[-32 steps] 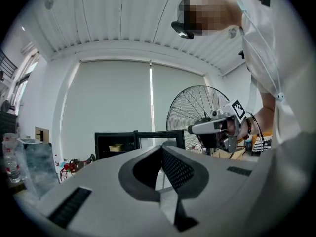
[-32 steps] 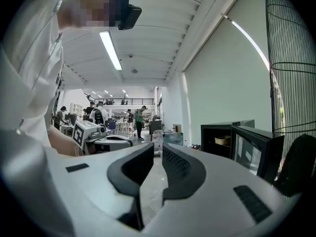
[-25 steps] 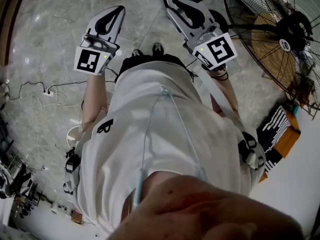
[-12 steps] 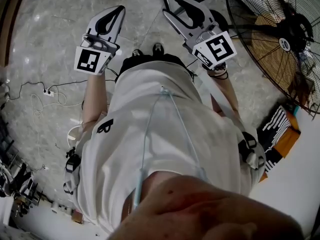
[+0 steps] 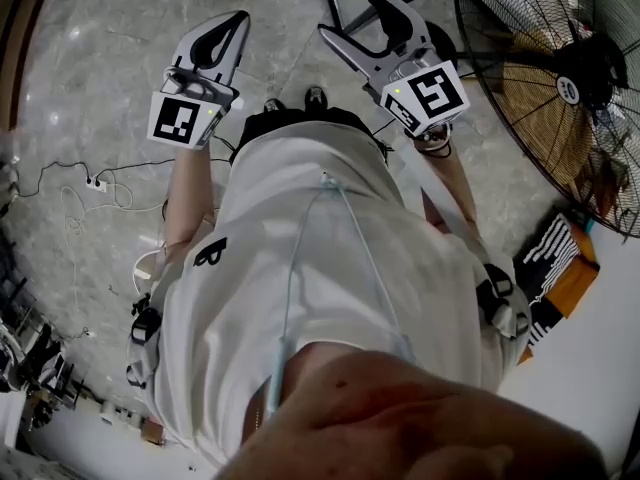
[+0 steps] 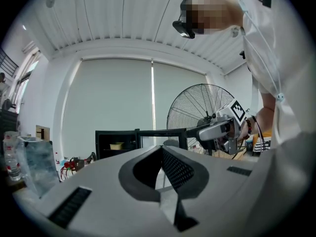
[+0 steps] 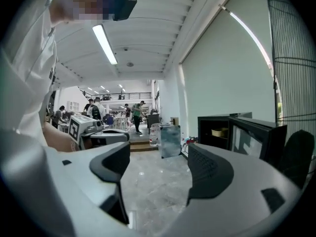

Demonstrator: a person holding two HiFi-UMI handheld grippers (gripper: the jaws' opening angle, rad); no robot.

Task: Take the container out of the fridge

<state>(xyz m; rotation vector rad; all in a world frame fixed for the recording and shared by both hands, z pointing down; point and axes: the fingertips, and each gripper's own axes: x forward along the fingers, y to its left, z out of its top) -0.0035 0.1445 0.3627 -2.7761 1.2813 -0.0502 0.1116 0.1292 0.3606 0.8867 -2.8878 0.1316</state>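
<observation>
right tongs (image 5: 347, 12) opening — empty, fan (image 5: 562, 90) near

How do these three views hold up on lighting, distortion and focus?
Head view: strong fisheye bending, soft glare on the marble floor, and the skin nearest the lens, at the bottom, out of focus. Left gripper view: the pale blind backlights the scene, so the fridge reads dark. Right gripper view: the ceiling strip light blows out, and straight edges curve.
</observation>
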